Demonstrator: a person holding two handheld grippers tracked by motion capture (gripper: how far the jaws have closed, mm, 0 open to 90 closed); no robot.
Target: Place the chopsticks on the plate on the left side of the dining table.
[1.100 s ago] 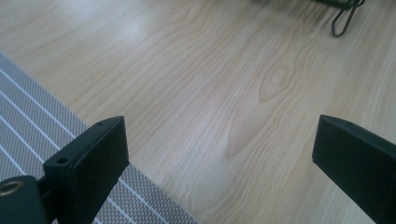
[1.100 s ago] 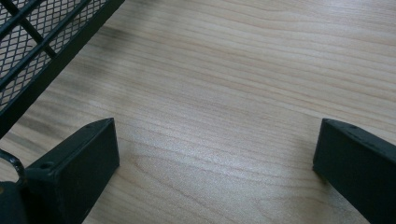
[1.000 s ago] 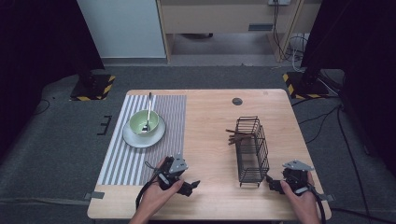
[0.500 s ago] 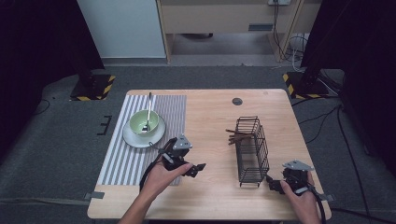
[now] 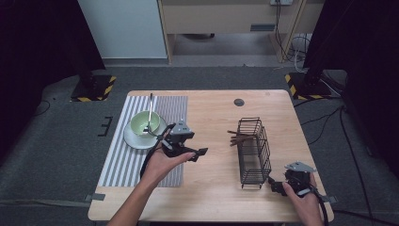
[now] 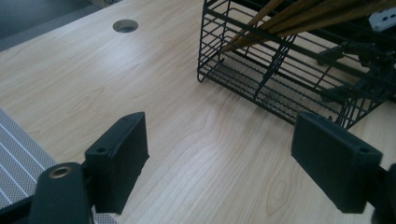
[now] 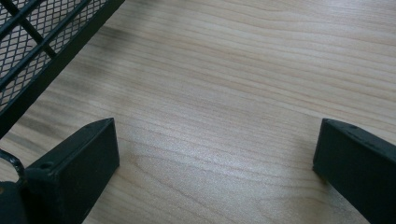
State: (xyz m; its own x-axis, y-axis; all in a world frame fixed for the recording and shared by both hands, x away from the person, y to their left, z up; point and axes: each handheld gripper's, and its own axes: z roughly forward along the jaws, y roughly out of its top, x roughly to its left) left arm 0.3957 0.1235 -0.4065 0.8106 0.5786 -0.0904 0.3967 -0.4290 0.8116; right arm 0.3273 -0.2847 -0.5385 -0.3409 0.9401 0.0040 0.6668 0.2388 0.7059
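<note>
No brand, label or writing could be read on anything in view. The room was dark-walled with grey carpet, a white panel and a pale cabinet standing behind the light wooden worktop (image 5: 211, 117), which had a round cable hole (image 5: 239, 102) near its far edge. A grey-and-white striped mat (image 5: 123, 162) covered the worktop's left part and bore a white plate (image 5: 133, 140) with a green bowl (image 5: 141, 123) and a spoon (image 5: 150, 110) standing in it. A black wire basket (image 5: 254, 153) lay on its side at the right, with brown chopsticks (image 5: 237, 136) poking from its far end.

Compared with a second before, the left hand-held gripper (image 5: 200, 153) had risen from the near edge and moved forward, now hovering between bowl and basket, pointed toward the basket; its jaws had just been closing a little yet stood wide with nothing between them. The right hand-held gripper (image 5: 274, 186) had kept its place just beside the basket's near end, jaws spread apart and empty.
</note>
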